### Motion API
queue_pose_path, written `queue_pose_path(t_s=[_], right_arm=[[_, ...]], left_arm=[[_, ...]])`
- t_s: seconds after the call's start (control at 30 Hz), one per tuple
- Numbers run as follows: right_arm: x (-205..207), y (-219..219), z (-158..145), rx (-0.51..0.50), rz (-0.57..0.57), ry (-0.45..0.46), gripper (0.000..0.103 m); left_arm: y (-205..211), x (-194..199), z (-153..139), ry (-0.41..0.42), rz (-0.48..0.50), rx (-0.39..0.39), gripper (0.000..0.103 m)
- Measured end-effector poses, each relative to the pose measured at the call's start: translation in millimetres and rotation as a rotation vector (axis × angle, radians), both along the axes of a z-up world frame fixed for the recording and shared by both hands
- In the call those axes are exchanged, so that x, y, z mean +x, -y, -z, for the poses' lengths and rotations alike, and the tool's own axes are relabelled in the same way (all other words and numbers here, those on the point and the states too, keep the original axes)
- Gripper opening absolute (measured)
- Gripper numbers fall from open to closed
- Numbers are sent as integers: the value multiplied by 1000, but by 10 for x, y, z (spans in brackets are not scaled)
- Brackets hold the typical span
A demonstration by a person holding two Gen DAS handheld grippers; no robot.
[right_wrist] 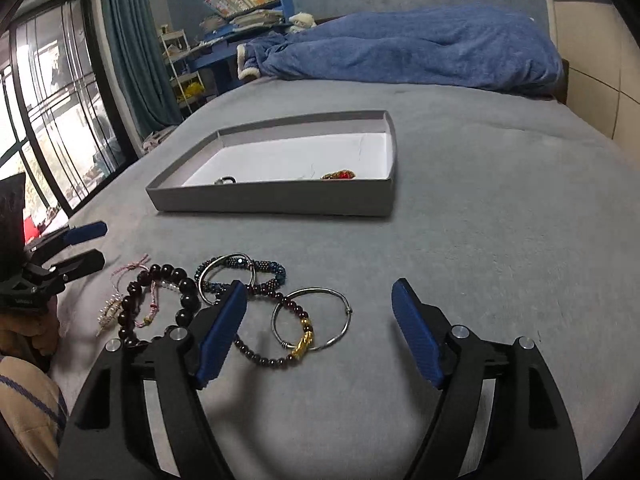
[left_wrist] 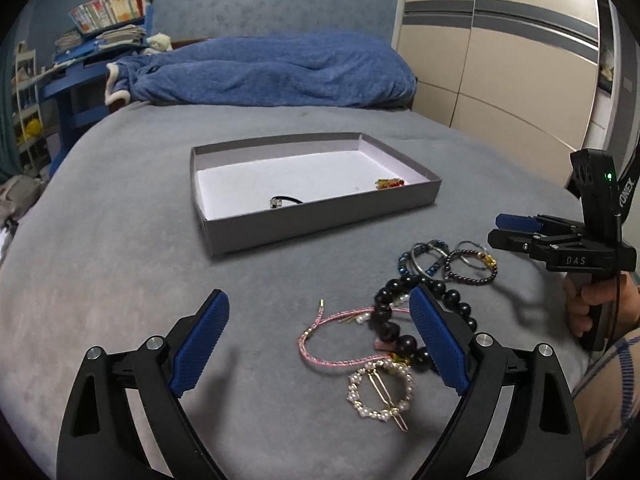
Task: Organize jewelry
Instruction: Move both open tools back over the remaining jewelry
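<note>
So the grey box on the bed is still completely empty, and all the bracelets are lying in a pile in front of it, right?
Not quite. The grey box already holds two pieces: a small dark item and a red-and-gold item, as the left wrist view shows. The other bracelets do lie in a pile on the bed in front of it.

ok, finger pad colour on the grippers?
Blue, textured pads on black arms; clearest in the right wrist view.

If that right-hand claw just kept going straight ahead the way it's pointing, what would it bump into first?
Probably the silver bangle, which lies on the bed just ahead between the open right gripper fingers. Beyond that stands the gray box. Depth is hard to judge here.
</note>
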State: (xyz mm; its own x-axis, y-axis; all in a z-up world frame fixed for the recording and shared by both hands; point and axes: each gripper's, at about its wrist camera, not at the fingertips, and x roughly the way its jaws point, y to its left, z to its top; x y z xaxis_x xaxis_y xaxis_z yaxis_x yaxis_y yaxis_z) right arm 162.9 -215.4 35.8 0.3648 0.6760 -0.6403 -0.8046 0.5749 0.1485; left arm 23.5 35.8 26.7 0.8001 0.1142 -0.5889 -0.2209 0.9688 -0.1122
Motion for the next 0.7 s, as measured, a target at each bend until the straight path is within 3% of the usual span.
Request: queue_pose_path(t_s=[0.37,0.7], right_arm=[[-295,121,79,-2,-16,36,78],[-342,120,86,-1,-39,48,78]], left_arm=[[92,-113,130,0,17,-40,90],[278,-72,149,-29,125,19,85]])
